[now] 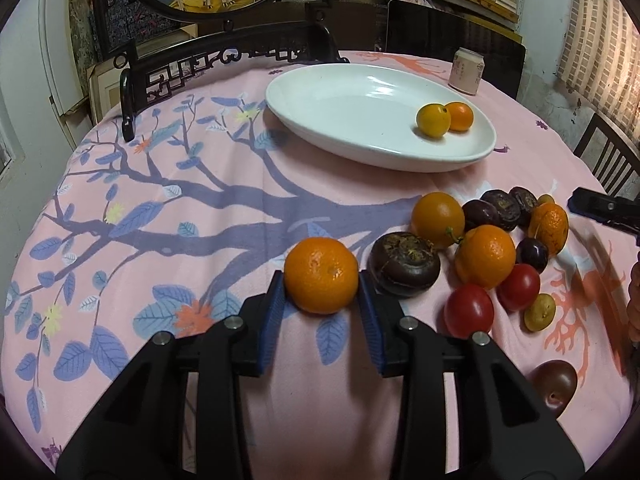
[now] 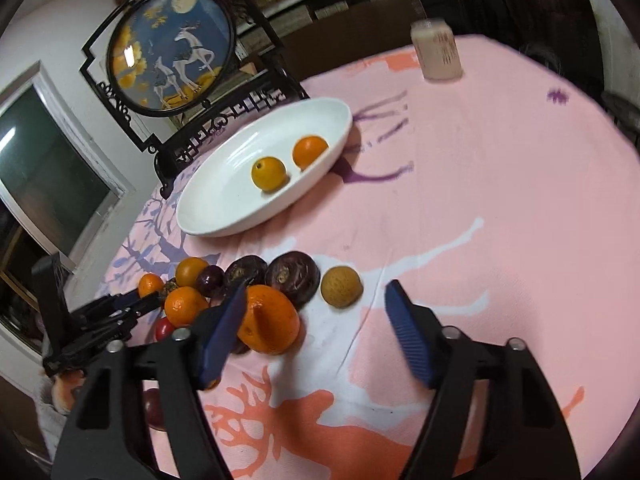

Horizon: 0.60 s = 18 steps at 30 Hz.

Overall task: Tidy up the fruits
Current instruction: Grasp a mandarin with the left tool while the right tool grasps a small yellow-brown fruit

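My left gripper [image 1: 321, 282] is shut on an orange tangerine [image 1: 321, 275]; both blue pads press its sides, low over the pink tablecloth. Right of it lies a pile of fruit [image 1: 486, 256]: tangerines, dark chestnut-like fruits, red tomatoes and small yellow ones. My right gripper [image 2: 317, 288] stands open over the pile's near end. A tangerine [image 2: 276, 324] lies against its left pad, while the right pad is well clear. A tan round fruit [image 2: 342, 286] lies just beyond the tips. The white oval plate [image 1: 320, 92] holds a yellow-orange fruit [image 1: 433, 120] and a tangerine [image 1: 460, 116].
A pale drink can [image 1: 466, 70] stands behind the plate. A dark carved stand with a round deer picture [image 2: 172, 52] rises at the table's far edge. A dark plum [image 1: 556, 388] lies apart, near the front right. A chair back [image 1: 608, 156] shows beyond the table's right edge.
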Available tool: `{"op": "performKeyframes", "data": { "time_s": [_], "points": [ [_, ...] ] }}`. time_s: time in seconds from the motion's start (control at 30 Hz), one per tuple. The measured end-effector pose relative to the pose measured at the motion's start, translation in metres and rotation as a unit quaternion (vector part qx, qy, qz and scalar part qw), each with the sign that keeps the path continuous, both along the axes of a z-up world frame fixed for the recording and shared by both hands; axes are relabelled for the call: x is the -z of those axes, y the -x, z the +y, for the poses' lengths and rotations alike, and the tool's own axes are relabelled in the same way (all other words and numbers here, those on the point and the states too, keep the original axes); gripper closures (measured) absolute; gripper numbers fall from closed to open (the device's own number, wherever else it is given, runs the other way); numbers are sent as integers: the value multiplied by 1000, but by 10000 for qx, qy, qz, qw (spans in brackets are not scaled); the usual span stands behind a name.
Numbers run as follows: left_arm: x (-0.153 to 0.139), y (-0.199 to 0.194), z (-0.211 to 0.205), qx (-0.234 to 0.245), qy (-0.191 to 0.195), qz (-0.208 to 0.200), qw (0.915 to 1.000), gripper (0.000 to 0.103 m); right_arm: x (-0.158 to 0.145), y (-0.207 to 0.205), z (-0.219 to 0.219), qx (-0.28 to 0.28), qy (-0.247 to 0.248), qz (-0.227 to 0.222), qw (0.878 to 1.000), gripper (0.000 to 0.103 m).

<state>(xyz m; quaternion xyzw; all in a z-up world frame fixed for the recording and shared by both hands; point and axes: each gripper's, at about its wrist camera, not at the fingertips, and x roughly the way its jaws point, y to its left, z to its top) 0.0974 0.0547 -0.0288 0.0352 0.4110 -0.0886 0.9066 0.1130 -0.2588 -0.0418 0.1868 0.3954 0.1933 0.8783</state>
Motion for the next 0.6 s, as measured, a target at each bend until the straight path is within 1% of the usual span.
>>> {"op": "performKeyframes", "data": {
  "time_s": [0.03,0.1,0.23,0.27,0.3,0.33,0.37,0.4,0.43,0.5,0.6],
  "points": [
    [0,0,0,0,-2,-1,10000,66,2,-2,-2,-6,-74,58,10000,40],
    [0,1,0,0,-24,-6,10000,66,6,-6,-4,16,-187,156,9997,44],
    [0,1,0,0,-28,-4,10000,66,11,-12,-7,60,-327,289,9990,58],
    [0,0,0,-1,-26,-3,10000,66,13,-14,-7,63,-352,352,9987,59],
    [0,0,0,-2,-22,-2,10000,66,15,-16,-6,61,-342,396,9986,60],
    [0,0,0,-4,-13,-4,10000,66,16,-18,-5,70,-315,415,9986,65],
    [0,0,0,-4,-10,-5,10000,66,18,-19,-4,80,-254,430,9987,67],
    [0,0,0,-6,1,-4,10000,66,18,-19,-2,87,-180,408,9990,74],
    [0,0,-1,-4,13,-6,10000,66,18,-20,-1,88,-133,405,9991,77],
    [1,0,-1,21,71,-1,10000,67,18,-19,-1,93,-81,370,9992,79],
    [-3,1,-1,20,172,-56,9998,67,16,-17,-2,110,-96,304,9994,79]
  ]
}}
